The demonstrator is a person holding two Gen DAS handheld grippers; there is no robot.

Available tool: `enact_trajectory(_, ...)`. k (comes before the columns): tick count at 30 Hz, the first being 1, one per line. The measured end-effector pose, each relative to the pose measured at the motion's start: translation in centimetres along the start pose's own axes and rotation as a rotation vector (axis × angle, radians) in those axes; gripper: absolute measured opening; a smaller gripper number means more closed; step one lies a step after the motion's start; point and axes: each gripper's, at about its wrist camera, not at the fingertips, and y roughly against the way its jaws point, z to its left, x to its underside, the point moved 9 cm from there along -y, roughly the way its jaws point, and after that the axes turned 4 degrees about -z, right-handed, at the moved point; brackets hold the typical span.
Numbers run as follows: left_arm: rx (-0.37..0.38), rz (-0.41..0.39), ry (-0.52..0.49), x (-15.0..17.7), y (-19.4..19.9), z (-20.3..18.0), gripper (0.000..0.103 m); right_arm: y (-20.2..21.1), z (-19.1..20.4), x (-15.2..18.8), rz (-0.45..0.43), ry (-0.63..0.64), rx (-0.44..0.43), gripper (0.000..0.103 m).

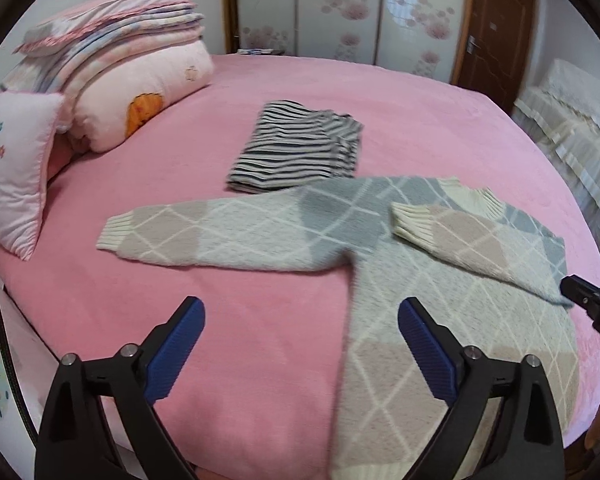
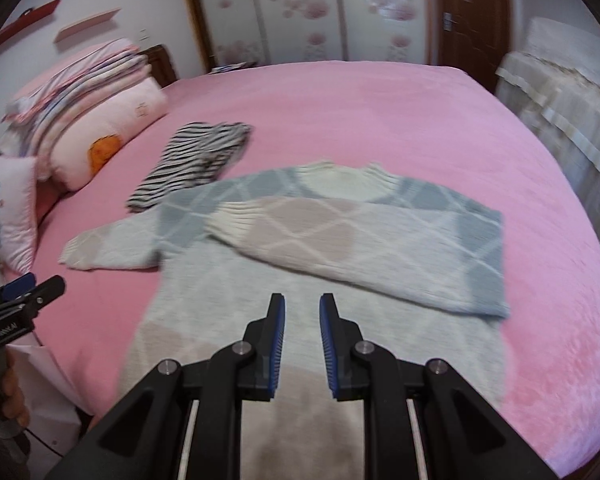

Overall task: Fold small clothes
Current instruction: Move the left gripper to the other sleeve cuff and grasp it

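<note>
The argyle sweater (image 2: 300, 280) lies flat on the pink bedspread (image 2: 440, 120), its body running lengthwise from the hem at the near edge of the bed to the cream collar (image 2: 340, 176), which points toward the flowered wardrobe (image 2: 300, 8). Its right sleeve (image 2: 340, 240) is folded across the chest, cuff pointing left. Its left sleeve (image 1: 220, 232) stretches straight out sideways from the body, cuff toward the pillow (image 1: 12, 168). Just beyond that sleeve's shoulder sits a folded striped garment (image 1: 296, 148).

The left gripper (image 1: 300, 344) hovers above the sweater's left edge, jaws spread wide, holding nothing. The right gripper (image 2: 302, 320) hangs over the sweater's lower body, jaws narrowly parted, empty.
</note>
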Motion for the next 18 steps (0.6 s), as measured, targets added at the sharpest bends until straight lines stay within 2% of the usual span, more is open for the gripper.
enact_trajectory(4,-0.063,-0.012,0.047,-1.2,-1.0,4.1,0.097,-1.9,6.1,-1.7,0.004,0.084,-0.049,0.018)
enact_trajectory(11,-0.152,0.014,0.177,-3.3,-3.5,12.0,0.097,-5.2,16.4,-5.3,-0.009,0.241,-0.135,0.018)
enact_trajectory(18,-0.196,0.045,0.336,-5.0,-6.4,18.9,0.097,-8.5,22.8,-8.0,-0.019,0.278,-0.202,0.018)
